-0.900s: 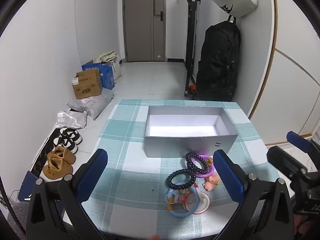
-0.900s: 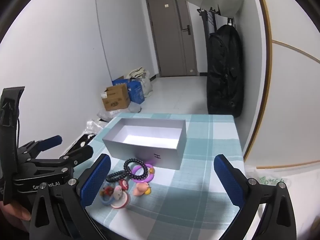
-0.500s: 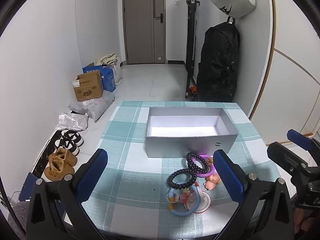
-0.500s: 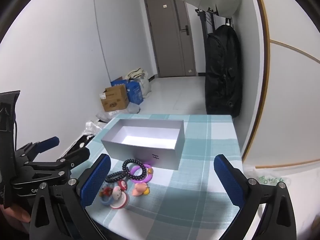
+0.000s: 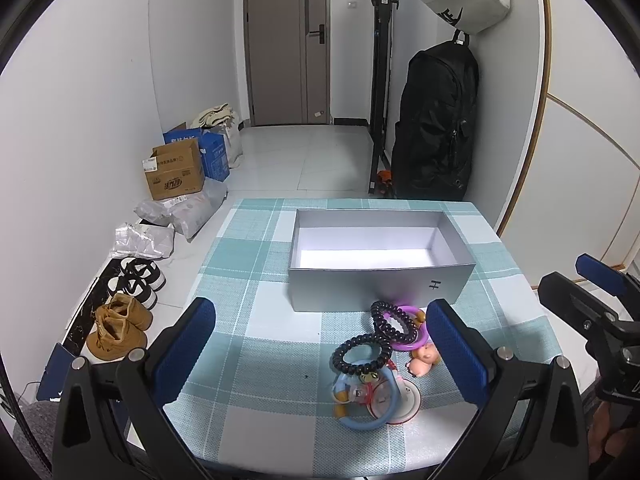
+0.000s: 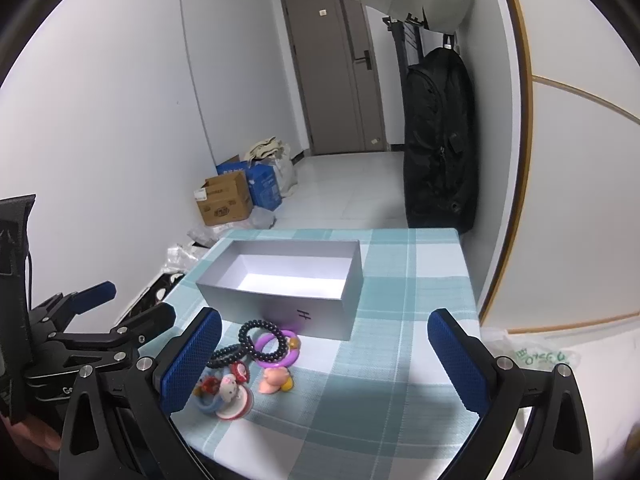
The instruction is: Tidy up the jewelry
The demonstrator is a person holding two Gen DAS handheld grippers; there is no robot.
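Observation:
An open, empty grey box [image 5: 376, 284] [image 6: 320, 314] stands on the checked tablecloth. In front of it lies a heap of jewelry: two black bead bracelets [image 5: 362, 354] [image 6: 260, 342], a purple ring [image 5: 404, 324] [image 6: 280, 350], a blue ring with charms [image 5: 362, 408] [image 6: 220, 396] and a pink pig charm [image 5: 424, 358] [image 6: 274, 382]. My left gripper [image 5: 320, 356] is open and empty, held above the table's near edge, with the heap between its fingers. My right gripper [image 6: 324, 360] is open and empty, just right of the heap.
The tablecloth [image 5: 248, 272] covers a small table. On the floor to the left are shoes [image 5: 120, 320], cardboard boxes [image 5: 174, 170] and bags. A black backpack [image 5: 436, 120] hangs at the right wall. A closed door [image 5: 288, 40] is at the back.
Both grippers have drawn back and risen slightly; the box and jewelry sit a little lower in both views. Nothing was taken hold of.

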